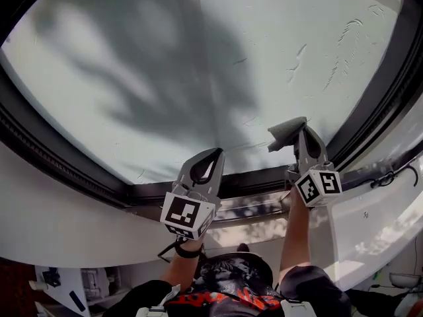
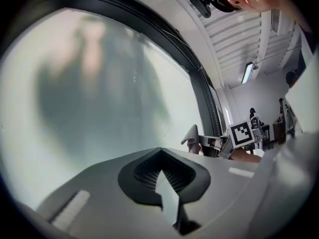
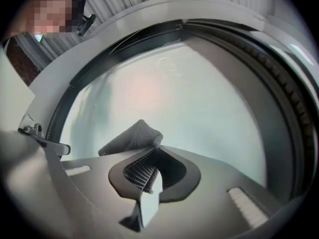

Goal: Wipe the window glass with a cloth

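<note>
The window glass [image 1: 198,65] fills the upper part of the head view, frosted and pale, with streaks [image 1: 344,38] at its upper right. My right gripper [image 1: 297,129] is shut on a grey cloth [image 1: 285,132], held against the lower right of the pane. In the right gripper view the cloth [image 3: 132,137] bunches out past the closed jaws of the right gripper [image 3: 149,156]. My left gripper [image 1: 210,157] is shut with nothing in it, close to the glass near the bottom frame. The left gripper view shows the left gripper [image 2: 160,156] and the cloth [image 2: 191,138] farther right.
A dark window frame [image 1: 59,160] curves round the glass, with a white sill [image 1: 79,223] below. A window handle [image 3: 47,141] sits at the left in the right gripper view. A black cable [image 1: 393,174] lies on the ledge at right.
</note>
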A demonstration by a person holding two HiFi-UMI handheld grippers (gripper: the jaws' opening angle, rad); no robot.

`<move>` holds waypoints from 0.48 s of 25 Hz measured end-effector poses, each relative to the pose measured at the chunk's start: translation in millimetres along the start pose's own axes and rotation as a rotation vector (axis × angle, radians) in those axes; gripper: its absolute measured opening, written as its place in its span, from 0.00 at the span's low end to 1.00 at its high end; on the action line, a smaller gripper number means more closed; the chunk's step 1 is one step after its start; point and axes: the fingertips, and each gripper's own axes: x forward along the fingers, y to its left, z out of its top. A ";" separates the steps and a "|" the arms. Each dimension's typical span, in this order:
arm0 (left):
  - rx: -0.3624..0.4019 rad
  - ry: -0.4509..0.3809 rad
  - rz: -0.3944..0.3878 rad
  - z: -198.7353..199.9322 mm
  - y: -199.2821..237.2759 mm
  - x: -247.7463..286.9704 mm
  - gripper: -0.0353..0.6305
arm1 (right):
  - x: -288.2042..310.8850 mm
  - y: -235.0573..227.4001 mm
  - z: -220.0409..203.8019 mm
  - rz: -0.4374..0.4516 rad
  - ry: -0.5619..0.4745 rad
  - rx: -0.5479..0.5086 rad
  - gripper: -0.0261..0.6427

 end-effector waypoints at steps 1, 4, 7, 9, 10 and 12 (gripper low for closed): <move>0.008 0.002 -0.009 0.9 -5.9 7.0 0.02 | -8.5 -29.9 2.4 -0.062 0.004 -0.001 0.07; 0.022 0.011 -0.022 1.4 -17.7 23.1 0.02 | -35.2 -115.2 7.1 -0.292 0.032 -0.030 0.07; 0.030 0.025 -0.021 -2.3 -22.4 30.6 0.02 | -44.1 -142.4 2.6 -0.390 0.055 -0.059 0.07; 0.038 0.031 -0.017 -4.1 -23.4 31.1 0.03 | -37.4 -121.6 -0.1 -0.331 0.041 -0.032 0.07; 0.043 0.033 -0.011 -4.3 -22.6 29.5 0.02 | -33.3 -106.7 -0.6 -0.284 0.017 -0.009 0.07; 0.053 0.034 0.015 -3.9 -14.6 21.3 0.02 | -23.4 -67.1 -1.5 -0.185 -0.029 0.028 0.07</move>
